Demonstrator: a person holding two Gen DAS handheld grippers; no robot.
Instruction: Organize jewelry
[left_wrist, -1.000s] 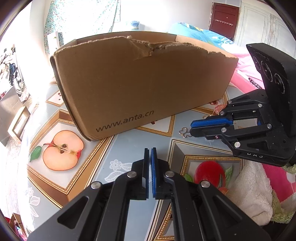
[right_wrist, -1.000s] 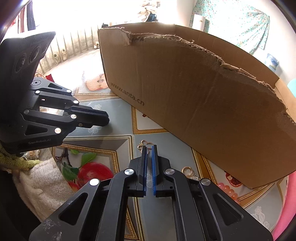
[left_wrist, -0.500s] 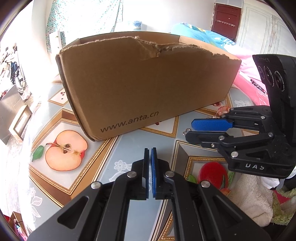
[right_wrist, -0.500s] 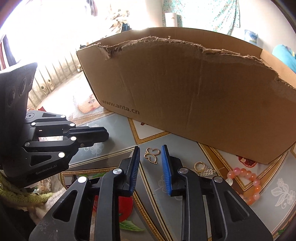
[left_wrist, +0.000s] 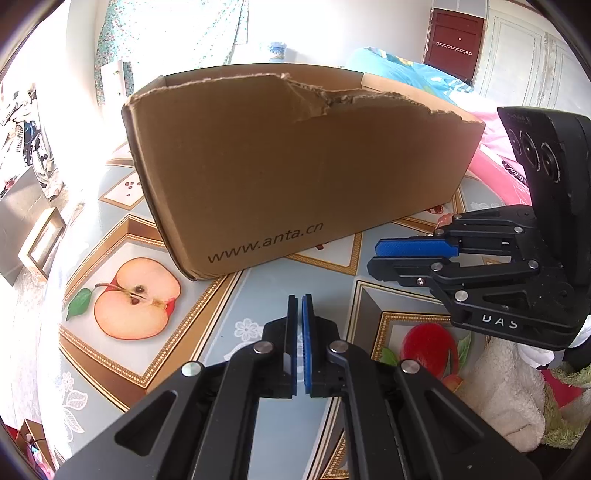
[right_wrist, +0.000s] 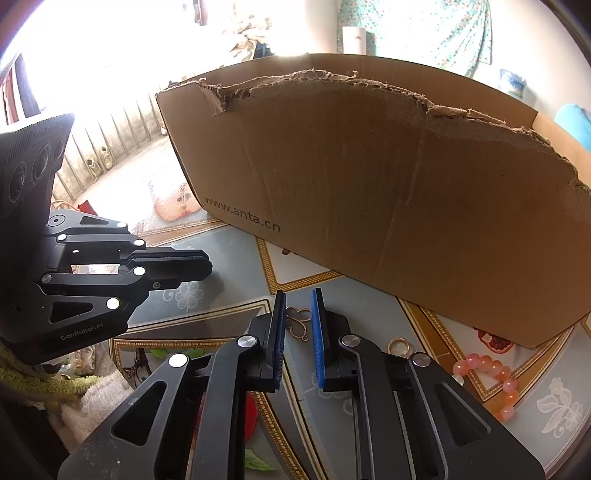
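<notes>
Our right claw (right_wrist: 298, 306) has just been closing around the gold clover charm (right_wrist: 298, 322), not yet gripping; left claw (left_wrist: 299, 306) rests shut, empty.

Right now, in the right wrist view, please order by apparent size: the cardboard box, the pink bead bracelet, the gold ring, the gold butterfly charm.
1. cardboard box, by far the largest
2. pink bead bracelet
3. gold butterfly charm, partly behind the fingers, so its rank is unsure
4. gold ring, close in size to the charm
</notes>
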